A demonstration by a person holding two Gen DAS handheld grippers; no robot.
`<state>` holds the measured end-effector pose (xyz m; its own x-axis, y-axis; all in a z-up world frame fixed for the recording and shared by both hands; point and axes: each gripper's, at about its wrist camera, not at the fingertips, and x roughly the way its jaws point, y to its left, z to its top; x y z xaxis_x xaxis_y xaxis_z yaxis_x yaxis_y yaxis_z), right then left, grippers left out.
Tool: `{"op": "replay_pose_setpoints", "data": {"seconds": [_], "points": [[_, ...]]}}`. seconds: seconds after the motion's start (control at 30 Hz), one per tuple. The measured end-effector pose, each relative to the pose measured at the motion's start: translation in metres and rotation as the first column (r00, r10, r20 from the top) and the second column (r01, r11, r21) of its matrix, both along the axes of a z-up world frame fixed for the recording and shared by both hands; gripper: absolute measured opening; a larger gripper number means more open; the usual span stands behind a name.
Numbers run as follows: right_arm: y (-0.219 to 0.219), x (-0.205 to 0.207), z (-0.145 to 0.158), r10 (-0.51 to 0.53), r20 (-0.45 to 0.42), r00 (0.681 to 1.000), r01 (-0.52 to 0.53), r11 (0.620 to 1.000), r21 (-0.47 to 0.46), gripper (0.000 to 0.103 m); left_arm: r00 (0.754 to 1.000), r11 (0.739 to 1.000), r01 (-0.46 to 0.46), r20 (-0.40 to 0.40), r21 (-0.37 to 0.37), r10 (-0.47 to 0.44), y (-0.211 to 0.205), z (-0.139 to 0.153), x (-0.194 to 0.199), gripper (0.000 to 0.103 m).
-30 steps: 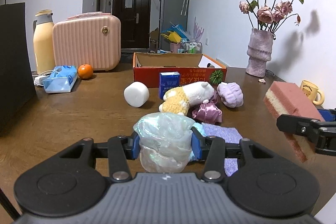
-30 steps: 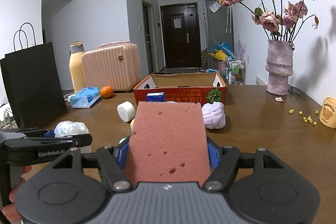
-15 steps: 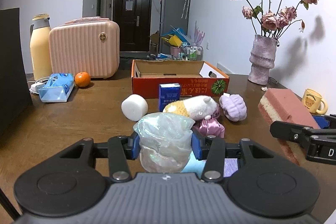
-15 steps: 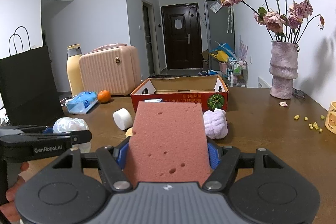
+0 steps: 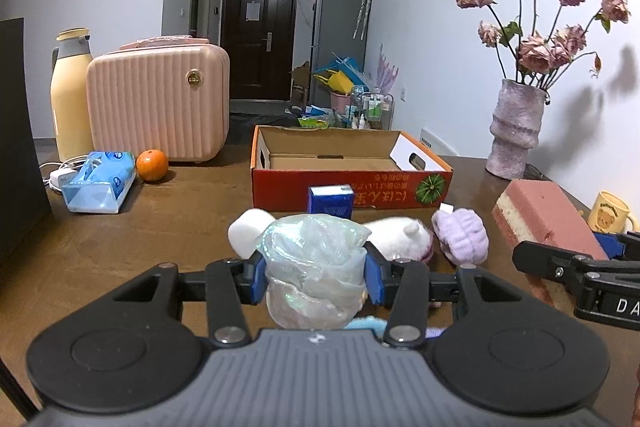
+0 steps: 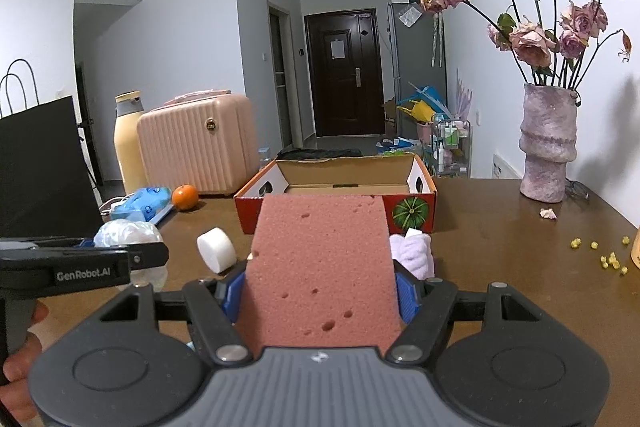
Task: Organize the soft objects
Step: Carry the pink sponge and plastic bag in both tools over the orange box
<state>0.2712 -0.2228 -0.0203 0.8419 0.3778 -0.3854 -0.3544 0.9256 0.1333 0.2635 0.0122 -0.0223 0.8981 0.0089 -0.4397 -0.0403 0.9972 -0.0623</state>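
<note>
Right now my left gripper (image 5: 316, 277) is squeezing a crinkly, shiny plastic bag (image 5: 314, 267) between its blue pads (image 5: 259, 281), and the bag bulges out above and below them. My right gripper (image 6: 318, 293) is holding a big pink sponge (image 6: 320, 267) that fills the whole gap between its blue pads (image 6: 405, 297), so those fingers stand much wider. Both soft things are up off the brown table (image 5: 180, 223). Just past the bag, down on the table, I see a white foam roll (image 5: 246, 231), a white plush toy (image 5: 400, 237) and a fluffy purple scrunchie (image 5: 462, 237), all close together. A small blue box (image 5: 331, 202) stands behind them, right in front of the open red cardboard box (image 5: 352, 183). That cardboard box looks bare inside from both views. Far to one side are an orange (image 5: 152, 165), a blue tissue pack (image 5: 100, 183), a pink suitcase (image 5: 160, 107) and a yellow bottle (image 5: 72, 95). On the other side a purple vase (image 6: 548, 147) with dried roses sits by the wall, a yellow mug (image 5: 610, 217) with a bear on it stands near the edge, and some little yellow bits (image 6: 610, 259) lie on the table.
</note>
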Motion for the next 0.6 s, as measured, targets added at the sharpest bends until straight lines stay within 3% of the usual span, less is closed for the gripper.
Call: {"op": "replay_pose_setpoints", "data": {"seconds": [0.6], "points": [[0.006,0.082,0.008,-0.007,0.033,0.999,0.005,0.999,0.053,0.069,0.999,0.999,-0.037,0.01,-0.024,0.037,0.002,0.014,0.081,0.047]]}}
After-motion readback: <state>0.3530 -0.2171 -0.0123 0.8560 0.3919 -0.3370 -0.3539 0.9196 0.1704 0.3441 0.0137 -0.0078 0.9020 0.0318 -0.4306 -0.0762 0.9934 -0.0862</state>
